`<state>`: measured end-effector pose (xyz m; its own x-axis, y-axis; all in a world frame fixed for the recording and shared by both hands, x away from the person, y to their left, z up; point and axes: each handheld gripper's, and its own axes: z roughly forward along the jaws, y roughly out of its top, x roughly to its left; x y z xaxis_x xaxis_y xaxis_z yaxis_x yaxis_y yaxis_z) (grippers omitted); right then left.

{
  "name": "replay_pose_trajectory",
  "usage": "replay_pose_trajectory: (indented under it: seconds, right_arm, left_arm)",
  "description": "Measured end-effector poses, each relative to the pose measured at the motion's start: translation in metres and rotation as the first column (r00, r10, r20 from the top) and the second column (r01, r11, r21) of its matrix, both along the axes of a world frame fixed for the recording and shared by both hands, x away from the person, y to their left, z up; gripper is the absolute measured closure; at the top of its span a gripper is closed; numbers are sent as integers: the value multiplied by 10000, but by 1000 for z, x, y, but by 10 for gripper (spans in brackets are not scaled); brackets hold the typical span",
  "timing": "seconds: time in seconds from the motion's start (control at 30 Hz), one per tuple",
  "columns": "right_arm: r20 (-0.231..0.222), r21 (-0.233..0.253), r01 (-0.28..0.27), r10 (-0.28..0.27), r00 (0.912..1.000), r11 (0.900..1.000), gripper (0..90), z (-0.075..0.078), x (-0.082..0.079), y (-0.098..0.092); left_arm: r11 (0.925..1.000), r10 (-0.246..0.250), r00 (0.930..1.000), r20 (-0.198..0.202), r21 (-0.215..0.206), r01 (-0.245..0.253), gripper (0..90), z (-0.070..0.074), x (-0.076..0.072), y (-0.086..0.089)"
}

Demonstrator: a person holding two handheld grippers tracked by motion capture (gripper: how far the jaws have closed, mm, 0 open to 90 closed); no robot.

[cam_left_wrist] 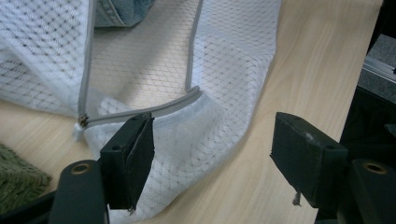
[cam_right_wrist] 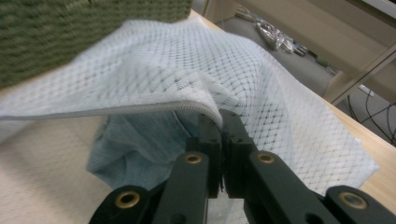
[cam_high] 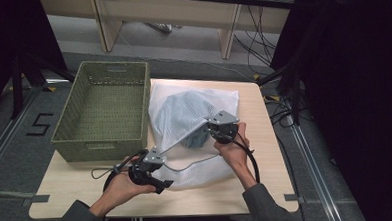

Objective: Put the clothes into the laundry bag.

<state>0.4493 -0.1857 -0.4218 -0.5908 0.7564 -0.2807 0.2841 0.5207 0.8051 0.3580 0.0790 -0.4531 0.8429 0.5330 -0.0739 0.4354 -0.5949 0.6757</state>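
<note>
Right gripper view: the right gripper's (cam_right_wrist: 223, 128) fingers pinch the mesh laundry bag's (cam_right_wrist: 154, 79) zippered edge, lifting it over denim clothing (cam_right_wrist: 135, 144). Left gripper's (cam_left_wrist: 212, 144) fingers spread wide over the bag's corner on the surface (cam_left_wrist: 308, 56), beside the green basket (cam_high: 104, 107).

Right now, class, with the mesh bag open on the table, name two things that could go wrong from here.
1. The right gripper pinches only the zipper edge of the mesh laundry bag; a pull might slip or tear it.
2. The left gripper stands open over the lower zipper edge, so the bag's mouth may sag over the denim garment.
</note>
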Motion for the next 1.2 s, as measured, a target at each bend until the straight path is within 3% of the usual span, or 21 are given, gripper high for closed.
replay_pose_trajectory:
  seconds: [0.3, 0.43, 0.47, 0.6, 0.73, 0.8, 0.87, 0.93, 0.97, 1.0, 1.07, 1.13, 1.2]
  right_arm:
    - [-519, 858, -702, 749, 9958, 9938, 897, 25, -44, -20]
    - [-594, 612, -1000, 1036, 9928, 9931, 896, 23, -64, -27]
    - [-942, 528, -1109, 1155, 9888, 9924, 896, 20, -68, -28]
    - [-1254, -404, -1323, 1263, 9840, 9904, 894, -3, -69, -23]
    - [-1930, -1700, -1226, 890, 9772, 9778, 887, -36, -58, -13]
    - [-2424, -2314, -1432, 856, 9664, 9623, 868, -55, -49, -10]
    - [-2846, -2494, -1434, 691, 9562, 9577, 853, -70, -45, -11]
    - [-2914, -2343, -1328, 608, 9547, 9630, 803, -72, -44, -14]
    - [-2776, -2202, -1275, 632, 9586, 9671, 757, -68, -44, -17]
    - [-2624, -1692, -986, 516, 9636, 9806, 704, -63, -46, -17]
    - [-2306, -1036, -947, 687, 9706, 9901, 635, -51, -51, -16]
    - [-2020, -569, -1019, 885, 9754, 9932, 590, -43, -56, -11]
    - [-1763, -472, -1426, 1323, 9754, 9887, 580, -41, -60, -4]
  left_arm:
    - [9991, 409, 9991, 110, -147, -408, 290, 3, 4, 14]
    - [9984, 522, 9986, 20, -204, -521, 290, 2, 4, 18]
    - [9985, 507, 9987, 63, -189, -506, 290, 2, 4, 18]
    - [9986, 523, 9986, 55, -40, -522, 289, 2, 5, 18]
    - [9988, 479, 9988, 52, 5, -479, 289, 0, 5, 17]
    - [9990, 457, 9989, 40, 27, -457, 289, 0, 5, 17]
    - [9991, 425, 9991, 32, 47, -425, 289, -1, 6, 18]
    - [9989, 452, 9990, -8, 90, -452, 289, -1, 6, 18]
    - [9988, 473, 9989, -7, 100, -473, 289, -1, 6, 18]
    - [9989, 451, 9990, -3, 105, -451, 289, -1, 6, 18]
    - [9989, 424, 9991, 30, 187, -424, 289, -1, 7, 18]
    - [9989, 445, 9990, -10, 135, -445, 289, -2, 6, 17]
    - [9986, 516, 9987, -23, 141, -516, 289, -1, 5, 16]
